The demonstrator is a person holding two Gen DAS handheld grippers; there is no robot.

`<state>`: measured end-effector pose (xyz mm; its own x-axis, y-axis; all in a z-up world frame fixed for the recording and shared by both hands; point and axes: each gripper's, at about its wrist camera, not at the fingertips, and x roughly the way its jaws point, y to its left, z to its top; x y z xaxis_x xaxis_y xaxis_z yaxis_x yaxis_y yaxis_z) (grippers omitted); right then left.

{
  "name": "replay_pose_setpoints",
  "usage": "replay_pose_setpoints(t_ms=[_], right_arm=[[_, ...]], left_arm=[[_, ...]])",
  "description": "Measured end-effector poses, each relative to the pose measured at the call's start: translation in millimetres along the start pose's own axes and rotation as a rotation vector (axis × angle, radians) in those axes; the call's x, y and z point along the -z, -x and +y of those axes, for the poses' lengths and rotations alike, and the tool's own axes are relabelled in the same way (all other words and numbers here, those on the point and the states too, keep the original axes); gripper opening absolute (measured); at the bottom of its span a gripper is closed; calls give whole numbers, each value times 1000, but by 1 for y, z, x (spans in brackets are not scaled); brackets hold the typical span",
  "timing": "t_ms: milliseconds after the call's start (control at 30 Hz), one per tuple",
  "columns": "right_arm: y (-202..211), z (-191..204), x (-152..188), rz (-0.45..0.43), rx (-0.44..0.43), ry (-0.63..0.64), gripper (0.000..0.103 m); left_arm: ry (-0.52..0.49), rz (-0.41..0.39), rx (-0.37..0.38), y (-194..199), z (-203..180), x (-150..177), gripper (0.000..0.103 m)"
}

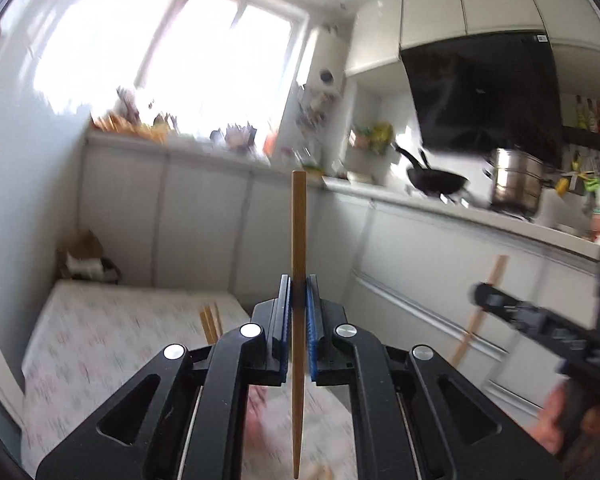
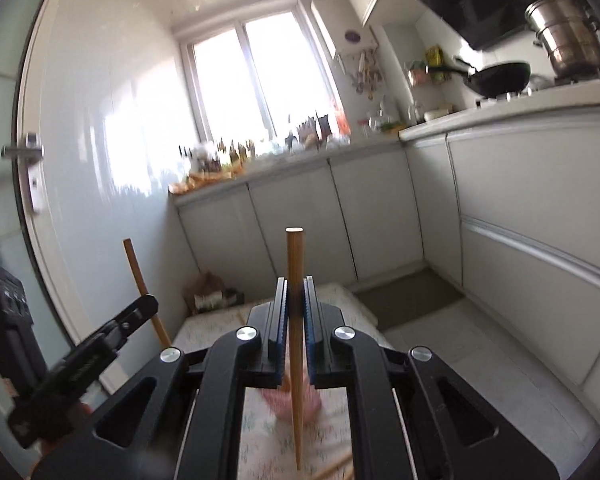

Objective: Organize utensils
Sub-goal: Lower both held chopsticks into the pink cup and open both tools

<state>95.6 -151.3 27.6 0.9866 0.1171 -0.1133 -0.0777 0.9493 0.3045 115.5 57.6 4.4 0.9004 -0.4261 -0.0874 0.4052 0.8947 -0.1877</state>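
Left wrist view: the left gripper (image 1: 299, 304) clamps a slim, upright wooden chopstick (image 1: 299, 240) above the floral-clothed table (image 1: 112, 320). The right gripper (image 2: 296, 308) likewise pinches a second chopstick (image 2: 295, 264). A black wok (image 2: 498, 76) sits beside a steel pot (image 2: 568, 36).

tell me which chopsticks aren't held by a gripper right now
The loose chopsticks lying on the patterned table. The other two stand upright, one clamped in the left gripper, one in the right gripper.
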Motion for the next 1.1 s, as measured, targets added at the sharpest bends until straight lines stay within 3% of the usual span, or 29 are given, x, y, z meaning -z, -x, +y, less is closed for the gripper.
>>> replay_pose_setpoints(t_ms=[167,400,467,567,700,867,933,1100], right_arm=[[-21,-11,-17,-77,0,-20,8],[-53,-29,-15,-104,8,-25,8],[-63,-33,-13,-100,0,-35,8],[-70,-33,-11,-107,-9,-49,8],[-69,-21,-14,-134,-35,-65,8],[-75,8,-20,-174,-58,-51,8],[-83,19,-14,-180,-49,-18,8],[-117,39,20,-135,-13,35,8]], left_arm=[[-17,-76,-97,-50,2,5,6],[-10,-65,-198,-111,22,39,7],[-14,-30,-200,-120,23,55,13],[-29,-18,-206,-110,25,63,15],[3,-90,-203,-70,32,41,15],[36,-182,-222,-21,41,5,31],[60,-210,-236,-5,50,-3,37],[104,-204,-252,9,74,-1,38]])
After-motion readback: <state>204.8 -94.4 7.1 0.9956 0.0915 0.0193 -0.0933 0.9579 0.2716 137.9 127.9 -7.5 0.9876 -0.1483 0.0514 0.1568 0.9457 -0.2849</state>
